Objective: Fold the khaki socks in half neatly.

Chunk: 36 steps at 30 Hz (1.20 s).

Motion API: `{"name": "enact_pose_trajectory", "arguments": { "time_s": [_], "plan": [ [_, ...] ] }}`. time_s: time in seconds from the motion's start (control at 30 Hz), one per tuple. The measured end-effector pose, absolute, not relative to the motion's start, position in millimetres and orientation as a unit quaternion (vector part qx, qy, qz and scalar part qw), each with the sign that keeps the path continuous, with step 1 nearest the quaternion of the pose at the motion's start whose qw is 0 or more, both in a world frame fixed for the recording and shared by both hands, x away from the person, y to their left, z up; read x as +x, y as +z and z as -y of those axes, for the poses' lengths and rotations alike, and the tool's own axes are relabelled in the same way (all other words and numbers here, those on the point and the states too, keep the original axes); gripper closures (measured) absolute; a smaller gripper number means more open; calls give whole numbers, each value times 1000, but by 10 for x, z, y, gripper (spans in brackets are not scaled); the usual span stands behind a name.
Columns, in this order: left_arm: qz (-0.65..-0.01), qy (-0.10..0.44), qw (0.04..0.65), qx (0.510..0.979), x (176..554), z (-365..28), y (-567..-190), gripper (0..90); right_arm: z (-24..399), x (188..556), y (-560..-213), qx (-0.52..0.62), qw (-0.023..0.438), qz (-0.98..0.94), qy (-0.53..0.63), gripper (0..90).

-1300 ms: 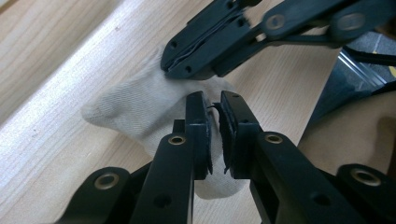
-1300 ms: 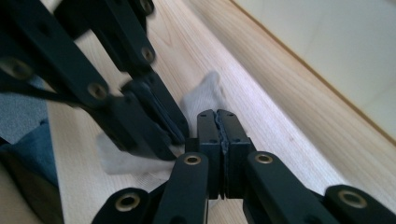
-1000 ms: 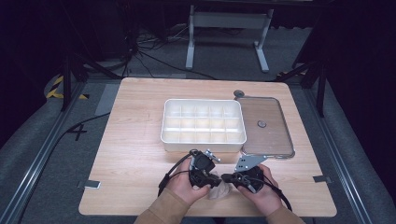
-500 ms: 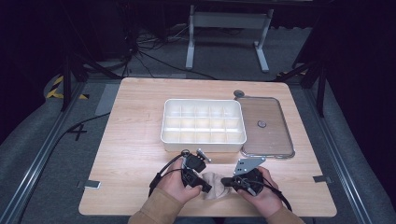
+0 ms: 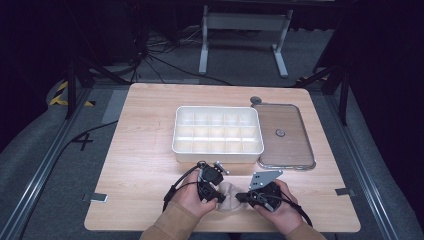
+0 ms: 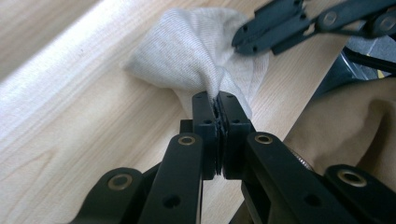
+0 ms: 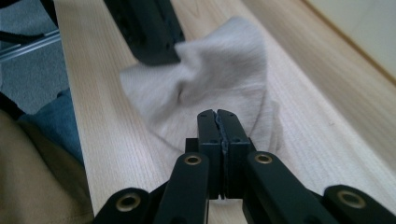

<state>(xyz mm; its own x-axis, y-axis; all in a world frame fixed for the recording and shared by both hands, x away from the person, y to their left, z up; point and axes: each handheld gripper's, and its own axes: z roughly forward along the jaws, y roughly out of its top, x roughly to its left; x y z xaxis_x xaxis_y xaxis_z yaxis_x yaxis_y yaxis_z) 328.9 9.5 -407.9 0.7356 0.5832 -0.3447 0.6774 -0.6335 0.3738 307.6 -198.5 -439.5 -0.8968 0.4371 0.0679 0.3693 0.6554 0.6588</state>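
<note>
Both grippers pinching the sock at the table's near edge.

You're holding the L gripper [image 6: 218, 109] w/ jaws just closed tight on a fold of the grey sock [image 6: 205, 51]; R gripper [image 7: 217, 122] is clamping its opp. side, jaws fully together. Sock's bunching up btwn them on the wooden table [image 5: 145, 160], in front of the white divided tray [image 5: 218, 134].
</note>
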Motion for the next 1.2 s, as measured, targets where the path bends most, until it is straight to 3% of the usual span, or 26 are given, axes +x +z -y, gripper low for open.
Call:
{"name": "enact_pose_trajectory", "arguments": {
  "time_s": [0.83, 1.2],
  "plan": [
    [-336, -79, 248, 905, 3252, 105, -4130, 874, 1885, 3068, -4555, 228, 33, -898, 376, 896],
    [-329, -79, 242, 909, 3238, 155, -4150, 874, 2131, 3105, -4267, 239, 58, -889, 385, 891]
  ]
}}
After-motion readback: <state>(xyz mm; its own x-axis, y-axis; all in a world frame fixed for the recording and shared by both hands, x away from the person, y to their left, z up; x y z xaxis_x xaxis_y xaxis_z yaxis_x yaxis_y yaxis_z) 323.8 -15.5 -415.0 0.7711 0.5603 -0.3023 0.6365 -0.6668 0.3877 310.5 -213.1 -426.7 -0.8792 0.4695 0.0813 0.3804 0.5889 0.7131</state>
